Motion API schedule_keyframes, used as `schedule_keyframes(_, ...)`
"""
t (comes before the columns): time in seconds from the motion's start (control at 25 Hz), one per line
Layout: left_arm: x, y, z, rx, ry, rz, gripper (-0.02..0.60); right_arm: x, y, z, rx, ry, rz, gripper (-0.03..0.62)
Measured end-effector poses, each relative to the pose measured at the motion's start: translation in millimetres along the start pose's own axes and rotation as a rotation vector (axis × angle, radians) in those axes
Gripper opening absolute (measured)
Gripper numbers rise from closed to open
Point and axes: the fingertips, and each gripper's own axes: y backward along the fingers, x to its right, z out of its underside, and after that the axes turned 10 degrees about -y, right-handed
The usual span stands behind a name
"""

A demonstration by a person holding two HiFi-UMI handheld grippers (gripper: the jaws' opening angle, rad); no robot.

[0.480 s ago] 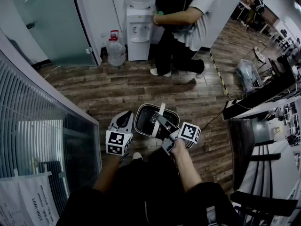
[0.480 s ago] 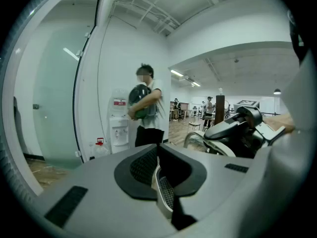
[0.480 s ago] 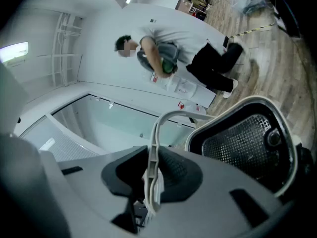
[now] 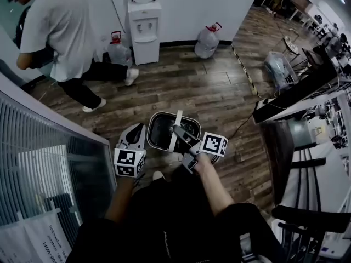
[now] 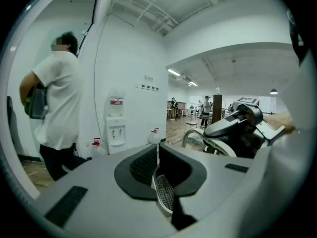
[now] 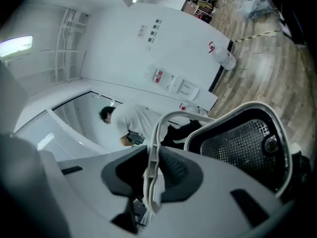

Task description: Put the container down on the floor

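Observation:
The container [image 4: 162,131] is a dark mesh basket with a light rim and a light bail handle [image 4: 176,129]; it hangs just above the wooden floor in front of my feet. My right gripper [image 4: 185,137] is shut on the handle, which runs between its pads [image 6: 151,175] in the right gripper view, with the basket [image 6: 247,143] hanging beyond. My left gripper [image 4: 137,137] floats just left of the basket, apart from it. Its pads [image 5: 157,176] are together with nothing between them. The right gripper [image 5: 237,128] and a curve of the handle [image 5: 190,134] appear in the left gripper view.
A person [image 4: 63,29] walks at the back left. A water dispenser [image 4: 143,29] stands by the wall between two large bottles [image 4: 118,52] [image 4: 207,40]. A glass partition with blinds [image 4: 44,163] runs along my left; desks [image 4: 296,95] and a chair [image 4: 310,223] are on the right.
The person has walked from in front of the dispenser over to the left. The basket and both grippers keep nearly the same place, with the grip on the handle unchanged.

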Motion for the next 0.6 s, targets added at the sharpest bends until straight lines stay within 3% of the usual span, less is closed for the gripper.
schedule_keyframes(0.44, -6.4, -2.4, 0.6, -0.001, 0.010, -0.011, 0.025, 1.9, -3.9, 2.2, -0.036, 0.012, 0.028, 0.084)
schedule_keyframes(0.6, -8.7, -1.8, 1.3, 0.000, 0.013, -0.015, 0.025, -2.7, -7.5, 4.9, -0.045, -0.005, 0.001, 0.084)
